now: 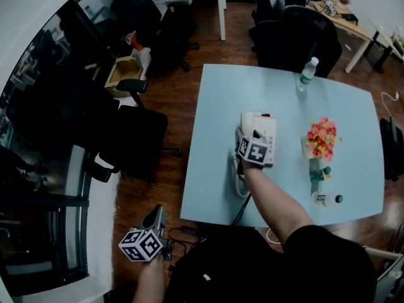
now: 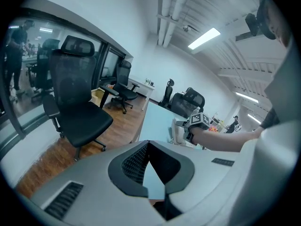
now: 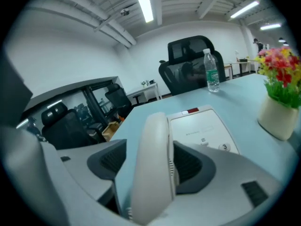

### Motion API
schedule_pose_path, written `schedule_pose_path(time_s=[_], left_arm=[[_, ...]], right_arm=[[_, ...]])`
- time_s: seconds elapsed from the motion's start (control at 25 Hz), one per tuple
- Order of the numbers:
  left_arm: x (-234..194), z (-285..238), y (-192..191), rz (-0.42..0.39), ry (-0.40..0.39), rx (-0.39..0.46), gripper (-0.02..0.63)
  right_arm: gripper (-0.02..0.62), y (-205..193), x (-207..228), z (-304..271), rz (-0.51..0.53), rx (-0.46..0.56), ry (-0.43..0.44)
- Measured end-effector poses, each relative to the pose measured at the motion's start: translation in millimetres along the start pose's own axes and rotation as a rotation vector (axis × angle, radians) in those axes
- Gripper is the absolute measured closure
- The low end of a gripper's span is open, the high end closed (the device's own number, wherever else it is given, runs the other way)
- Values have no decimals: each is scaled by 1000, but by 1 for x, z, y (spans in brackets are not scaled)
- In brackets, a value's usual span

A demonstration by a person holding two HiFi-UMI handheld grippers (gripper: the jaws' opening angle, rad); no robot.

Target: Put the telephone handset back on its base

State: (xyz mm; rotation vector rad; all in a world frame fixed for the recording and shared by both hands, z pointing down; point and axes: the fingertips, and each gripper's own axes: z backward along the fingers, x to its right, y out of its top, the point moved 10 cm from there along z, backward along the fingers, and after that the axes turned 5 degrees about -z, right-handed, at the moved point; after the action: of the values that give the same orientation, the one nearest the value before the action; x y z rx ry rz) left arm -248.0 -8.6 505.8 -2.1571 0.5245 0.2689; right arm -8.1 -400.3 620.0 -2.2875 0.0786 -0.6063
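Observation:
The white telephone base (image 1: 265,126) sits mid-table, also in the right gripper view (image 3: 203,130). The white handset (image 3: 150,168) lies along the base's left side, between the jaws of my right gripper (image 3: 150,147). A strip of blue table shows between the left pad and the handset, so the jaws stand open around it. In the head view my right gripper (image 1: 247,139) covers most of the handset, and the coiled cord (image 1: 240,183) trails toward the table's near edge. My left gripper (image 1: 155,218) hangs off the table at lower left, its tips (image 2: 148,142) together and empty.
A vase of flowers (image 1: 320,141) stands right of the phone, and a small bottle (image 1: 327,199) lies near it. A water bottle (image 1: 306,74) is at the far edge of the blue table (image 1: 214,169). Black office chairs (image 1: 126,137) stand on the wooden floor at left.

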Motion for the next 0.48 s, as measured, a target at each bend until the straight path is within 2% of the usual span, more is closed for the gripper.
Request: schedule_pose_path(time_s=[0.04,0.08,0.2,0.28,0.32,0.36,0.48], left_arm=[[0,-1,0,-2,-4,1,606],[1,-2,1,-4,-8,2,606],[2,-3,2,-10,-19,3,606],[3,-4,3,-17,-31,3,606],[3,-4,3,-23,-40,2,606],[4,-4,4,-31,-50,0,606],[7,-5,3,-58,-89,-9,606]], right_arm=[[225,0,-2,-2,27,-16,-5],[216,1,-4,-1,51,-24,-11],[216,0,-5,15,80,-18,-10],[217,-2,-2,30,68,-10,26],[237,-3,-1,39,58,-7,60],[302,-4,1,49,46,-5,107],[588,-15,4,85,4,-17,318]])
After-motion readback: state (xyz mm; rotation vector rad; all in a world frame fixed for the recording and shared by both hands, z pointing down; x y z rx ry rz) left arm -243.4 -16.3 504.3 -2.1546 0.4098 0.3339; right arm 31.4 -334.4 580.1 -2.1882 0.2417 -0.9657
